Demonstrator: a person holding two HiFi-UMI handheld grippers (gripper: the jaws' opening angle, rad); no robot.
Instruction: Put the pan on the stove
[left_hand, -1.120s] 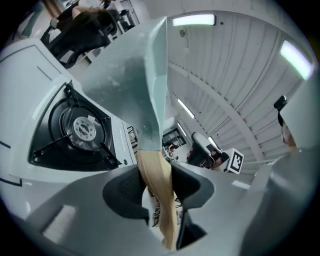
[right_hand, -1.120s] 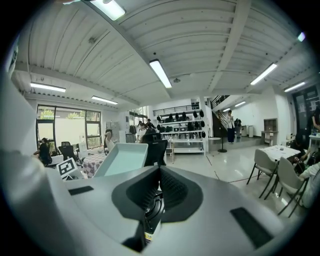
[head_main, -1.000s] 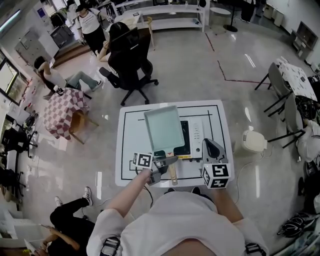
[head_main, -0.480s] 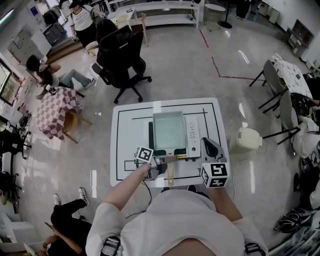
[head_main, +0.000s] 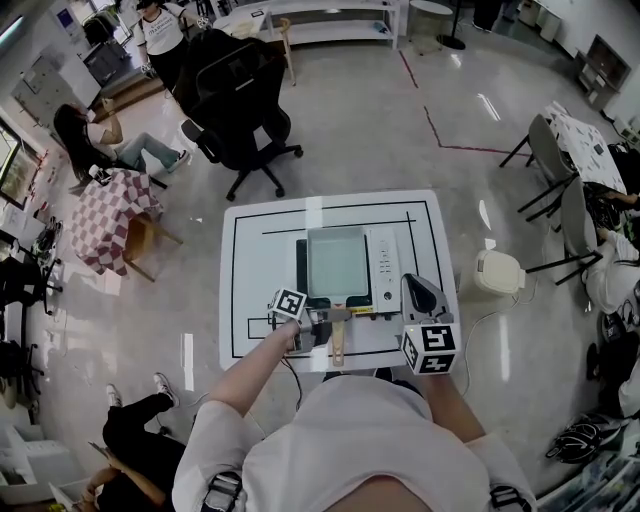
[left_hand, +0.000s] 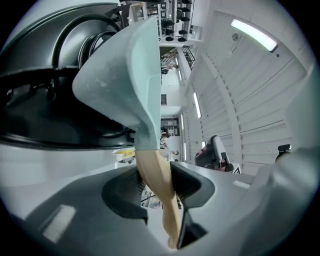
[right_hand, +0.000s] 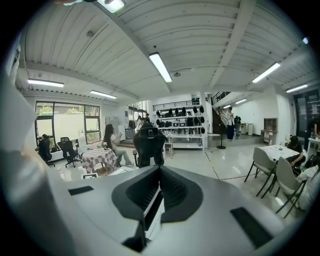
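Pan (head_main: 337, 262) rests over the stove (head_main: 385, 268), wooden handle (left_hand: 157, 185) clamped in my left gripper (head_main: 325, 326) (right gripper (head_main: 415, 286) nearly closed, empty); letting go off-centre could tip it nearward.

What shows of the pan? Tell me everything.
The pan is rectangular, pale green with shallow flared walls, empty, and has a light wooden handle pointing toward the person. It sits level over the stove on the white table; full contact cannot be confirmed. The left claw grips the handle.
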